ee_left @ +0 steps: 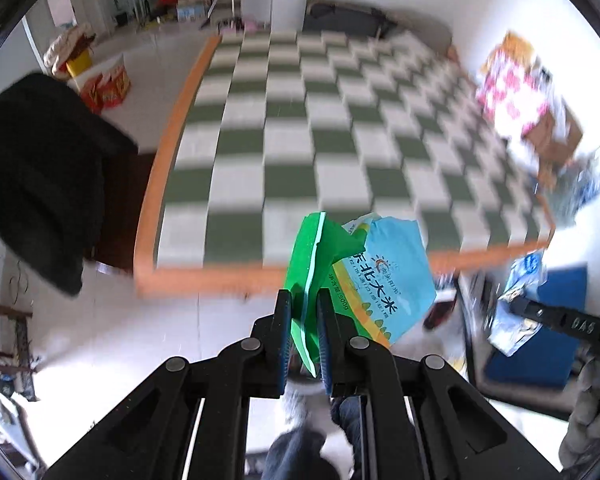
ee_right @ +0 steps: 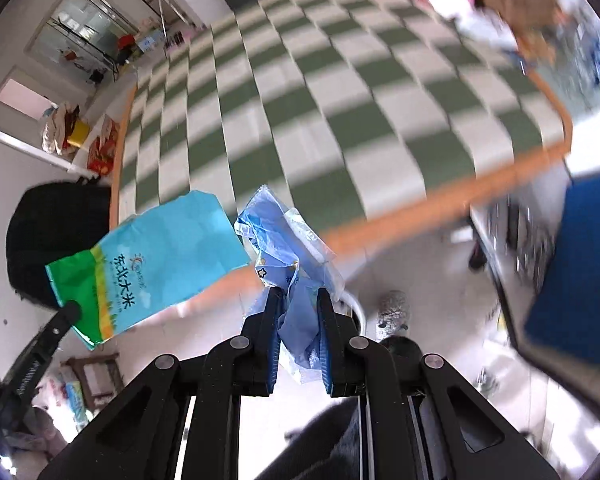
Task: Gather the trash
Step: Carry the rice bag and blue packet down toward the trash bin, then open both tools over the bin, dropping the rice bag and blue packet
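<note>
- Black fingers of the left tool [ee_left: 305, 312] are pressed together on the green bottom edge of a rice bag [ee_left: 364, 276]; the bag stands up and fans out ahead of the tips, its blue face with Chinese print turned to the tool's right.
- Right tool [ee_right: 298, 312] is clamped on a crumpled blue plastic wrapper [ee_right: 290, 256], which bunches between the fingers and rises just ahead of them.
- Seen from the right wrist view, the rice bag [ee_right: 156, 260] hangs off to the left of the right tool, beside the wrapper but apart from it, with the left tool's fingertip [ee_right: 66, 314] at its green corner.
- Ahead of both tools lies a bed [ee_left: 324, 148] with a green-and-white checked cover and an orange border, blurred.
- Far right of the left tool sits a dark blue panel [ee_left: 548, 328], with the right tool and wrapper [ee_left: 516, 312] in front of it.
- Left of the left tool hangs a black garment [ee_left: 40, 176].
</note>
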`<state>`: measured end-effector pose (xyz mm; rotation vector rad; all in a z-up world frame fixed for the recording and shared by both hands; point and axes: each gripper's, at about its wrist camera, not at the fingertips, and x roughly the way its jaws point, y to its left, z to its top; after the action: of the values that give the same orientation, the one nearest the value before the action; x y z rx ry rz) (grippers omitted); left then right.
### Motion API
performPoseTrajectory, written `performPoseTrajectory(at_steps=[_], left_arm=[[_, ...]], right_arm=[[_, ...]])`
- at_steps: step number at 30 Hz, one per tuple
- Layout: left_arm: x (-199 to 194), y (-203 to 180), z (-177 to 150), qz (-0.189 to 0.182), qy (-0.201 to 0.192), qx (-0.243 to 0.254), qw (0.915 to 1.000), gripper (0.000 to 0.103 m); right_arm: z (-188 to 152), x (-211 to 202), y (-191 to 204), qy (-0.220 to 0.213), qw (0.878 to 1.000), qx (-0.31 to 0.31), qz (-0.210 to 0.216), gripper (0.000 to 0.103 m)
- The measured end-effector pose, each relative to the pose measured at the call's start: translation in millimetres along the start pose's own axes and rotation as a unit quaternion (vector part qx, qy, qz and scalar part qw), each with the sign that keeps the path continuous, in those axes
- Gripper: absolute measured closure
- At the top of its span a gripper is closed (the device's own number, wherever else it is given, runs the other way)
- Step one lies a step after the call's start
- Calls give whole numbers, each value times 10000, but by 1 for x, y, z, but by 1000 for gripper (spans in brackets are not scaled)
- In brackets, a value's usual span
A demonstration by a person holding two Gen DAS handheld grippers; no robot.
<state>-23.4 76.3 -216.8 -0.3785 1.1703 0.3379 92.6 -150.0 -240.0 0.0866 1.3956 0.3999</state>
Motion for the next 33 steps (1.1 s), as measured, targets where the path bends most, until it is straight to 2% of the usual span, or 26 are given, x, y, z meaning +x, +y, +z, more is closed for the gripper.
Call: performPoseTrajectory(at_steps=[5,8,14,18,21,23,24,25,27,29,30,31,32,33], left_arm=[[58,16,-66,72,815,-376,9959,94],[118,17,-95,95,1216,-543,9910,93],[268,17,-128,49,1783,-897,9799,93],[365,19,-145,-29,2143,-1049,9711,90],[416,16,-158,-132,2384,-917,9667,89],[435,17,-163,-100,2518,-881,9637,87],[444,17,-168,-98,2579,-889,9620,72],[450,19,-172,-113,2620,-908,9607,43],[455,24,-177,-94,2586,-990,9609,9],[453,30,-182,-104,2601,-1052,9598,8],[452,32,-184,-82,2625,-1085,9588,8],[449,35,-185,-40,2613,-1086,9591,6],[444,37,-185,68,2581,-1071,9601,4],[435,38,-185,155,2512,-1057,9620,3]], right_arm=[[-69,49,-31,776,9969,110,-87,86],[-93,95,-46,1147,9933,70,-140,86],[-118,225,-75,1589,9870,-33,-239,86],[-120,316,-94,1776,9838,-54,-241,86],[-122,382,-105,1908,9814,-119,-186,86],[-126,419,-109,1996,9795,-218,-168,86],[-128,440,-112,2063,9781,-244,-155,84],[-129,453,-112,2135,9765,-252,-137,84],[-131,481,-117,2269,9735,-260,-110,82],[-134,500,-117,2373,9708,-349,-47,69],[-135,504,-117,2383,9705,-369,-18,55],[-136,507,-118,2406,9699,-367,47,47],[-137,507,-117,2437,9691,-367,78,43],[-138,507,-117,2451,9687,-380,57,30]])
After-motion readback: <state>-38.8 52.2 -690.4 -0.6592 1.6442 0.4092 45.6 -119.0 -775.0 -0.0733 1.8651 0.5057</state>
